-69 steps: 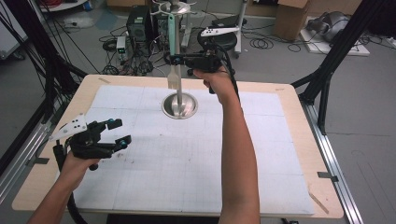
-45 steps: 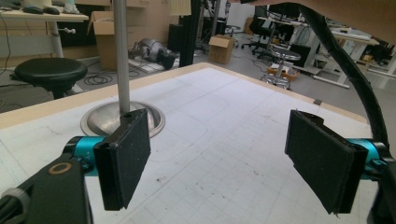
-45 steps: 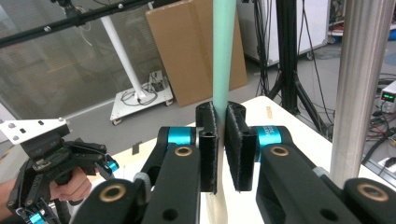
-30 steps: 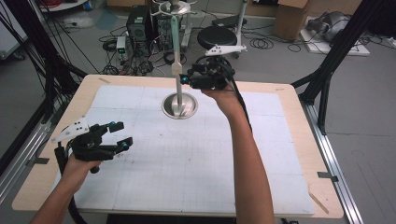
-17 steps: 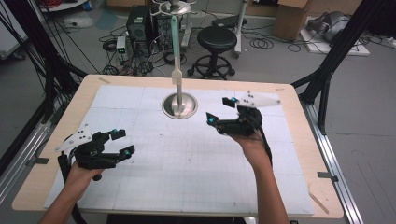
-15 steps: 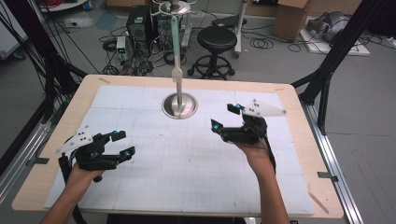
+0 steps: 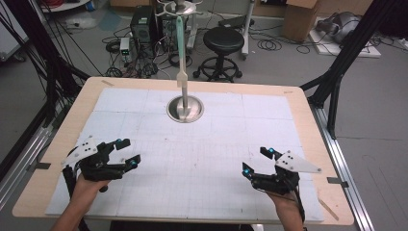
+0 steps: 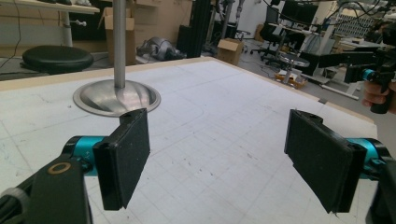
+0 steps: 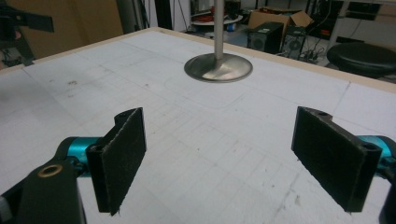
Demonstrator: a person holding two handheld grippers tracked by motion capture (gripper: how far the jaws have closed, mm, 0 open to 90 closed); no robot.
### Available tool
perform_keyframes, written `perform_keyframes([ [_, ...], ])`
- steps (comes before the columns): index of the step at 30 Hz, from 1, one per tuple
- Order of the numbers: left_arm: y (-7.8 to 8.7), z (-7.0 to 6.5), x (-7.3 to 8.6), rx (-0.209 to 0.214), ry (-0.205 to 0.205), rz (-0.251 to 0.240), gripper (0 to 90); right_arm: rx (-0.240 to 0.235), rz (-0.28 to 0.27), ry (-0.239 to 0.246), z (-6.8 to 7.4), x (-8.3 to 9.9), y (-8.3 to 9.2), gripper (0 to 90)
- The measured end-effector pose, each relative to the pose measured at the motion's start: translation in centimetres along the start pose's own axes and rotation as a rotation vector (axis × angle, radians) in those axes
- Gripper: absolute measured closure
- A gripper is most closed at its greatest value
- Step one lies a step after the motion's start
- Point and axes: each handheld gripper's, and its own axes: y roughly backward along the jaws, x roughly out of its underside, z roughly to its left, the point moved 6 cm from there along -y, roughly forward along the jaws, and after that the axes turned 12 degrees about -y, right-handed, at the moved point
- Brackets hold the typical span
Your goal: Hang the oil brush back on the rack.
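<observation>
A metal stand with a round base and a tall pole rises at the back middle of the white gridded mat. My left gripper rests low over the mat's near left, open and empty. My right gripper sits low at the near right; its jaws have just been opening and nothing is between them. In the left gripper view the pads stand wide apart, with the base ahead to the left. The right gripper view shows spread pads and the base straight ahead.
The mat lies on a wooden table framed by black struts. A black stool, a computer tower, cables and cardboard boxes stand on the floor behind it.
My right hand came away from the pole at the back and swung down to the mat's near right. The left hand sank slightly at the near left.
</observation>
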Motion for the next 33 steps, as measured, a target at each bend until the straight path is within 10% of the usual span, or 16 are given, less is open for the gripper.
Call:
perform_keyframes([
  [33,0.3,-0.4,0.5,-0.010,-0.006,0.014,22.8,0.024,-0.027,-0.044,-0.5,0.6,1.5,16.8],
])
